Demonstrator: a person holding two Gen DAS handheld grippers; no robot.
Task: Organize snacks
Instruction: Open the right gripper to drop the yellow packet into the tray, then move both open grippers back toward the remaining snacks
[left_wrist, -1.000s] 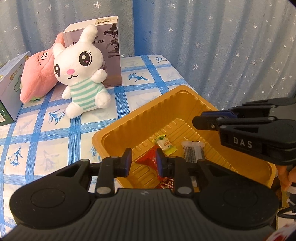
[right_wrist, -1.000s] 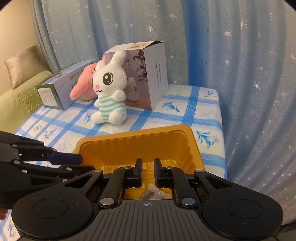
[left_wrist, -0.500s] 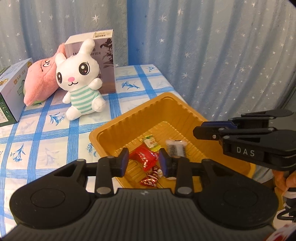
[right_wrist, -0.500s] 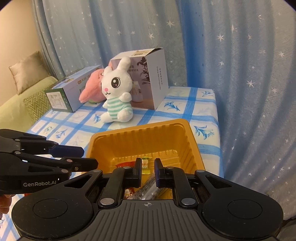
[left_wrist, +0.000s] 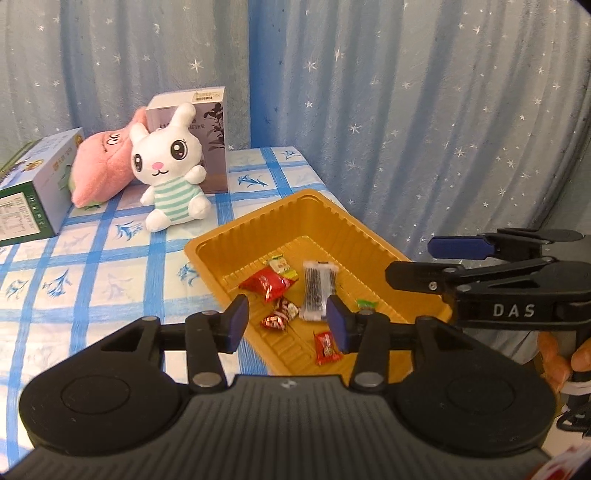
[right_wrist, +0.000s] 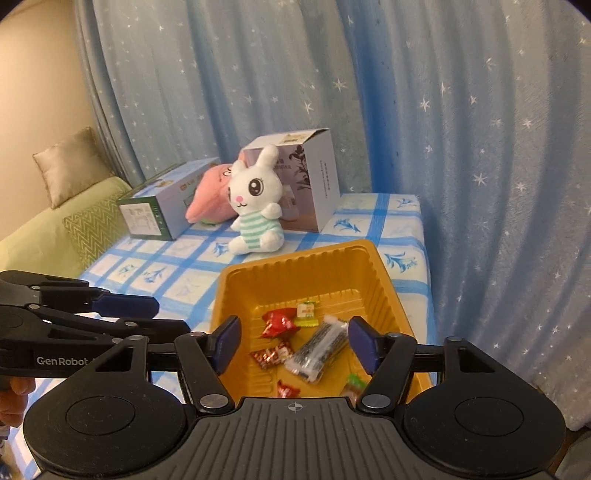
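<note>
My own body hides the near rim of the yellow tray (right_wrist: 384, 273). The print on the small wrappers (left_wrist: 325, 347) is too small for me to read.

Count, both wrist views:

- Tray (left_wrist: 258, 225): 1, gold.
- Snacks in tray: 6.
  - red packets: 3, namely large (left_wrist: 266, 285), foil (left_wrist: 279, 314), small (left_wrist: 325, 346)
  - clear pack (left_wrist: 317, 291): 1
  - white-green sweet (left_wrist: 281, 265): 1
  - green sweet (left_wrist: 366, 303): 1
- Plush toys: 2, namely rabbit (left_wrist: 168, 170), pink toy (left_wrist: 101, 173).
- Boxes: 2, namely upright (left_wrist: 208, 122), flat (left_wrist: 33, 184).
- Cushions (right_wrist: 66, 162): 1.
</note>
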